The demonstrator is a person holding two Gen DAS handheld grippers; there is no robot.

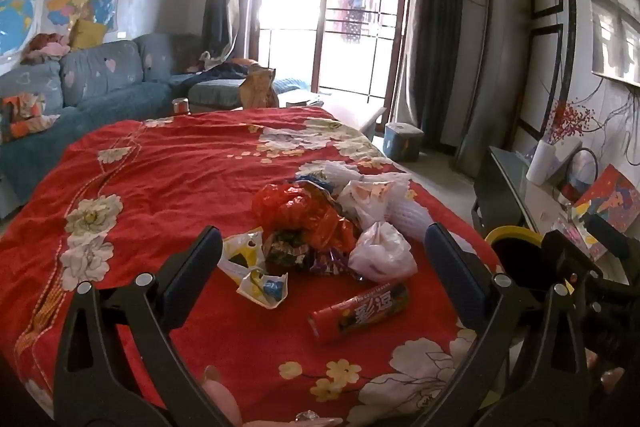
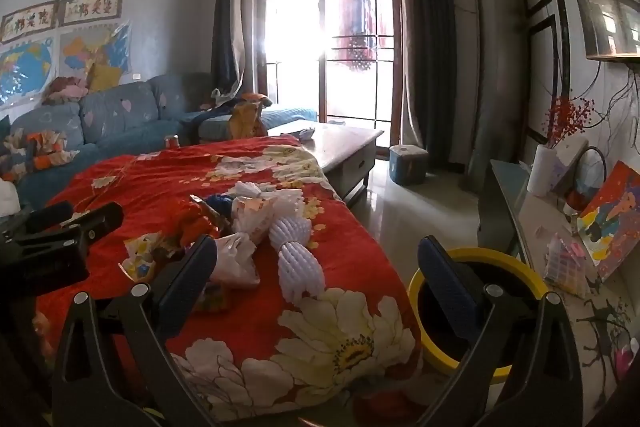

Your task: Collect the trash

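Right now I am holding both tongs wide apart with nothing between the pads; the left gripper [image 1: 322, 247] is hovering over the red floral cloth [image 1: 160, 163], and just ahead of its fingers the trash pile is lying: a crumpled red foil wrapper [image 1: 304, 211], a knotted white plastic bag [image 1: 382, 253] toward the right finger, a torn yellow-and-white wrapper [image 1: 250, 267] beside the left finger, and a red candy tube [image 1: 358, 311] lying on its side nearest the tongs. The right gripper [image 2: 316, 267] is pointing across the cloth's edge; white foam fruit netting [image 2: 300, 259] is sitting between its fingers but farther ahead; the yellow-rimmed bin [image 2: 520, 267] is standing on the floor behind its right finger.
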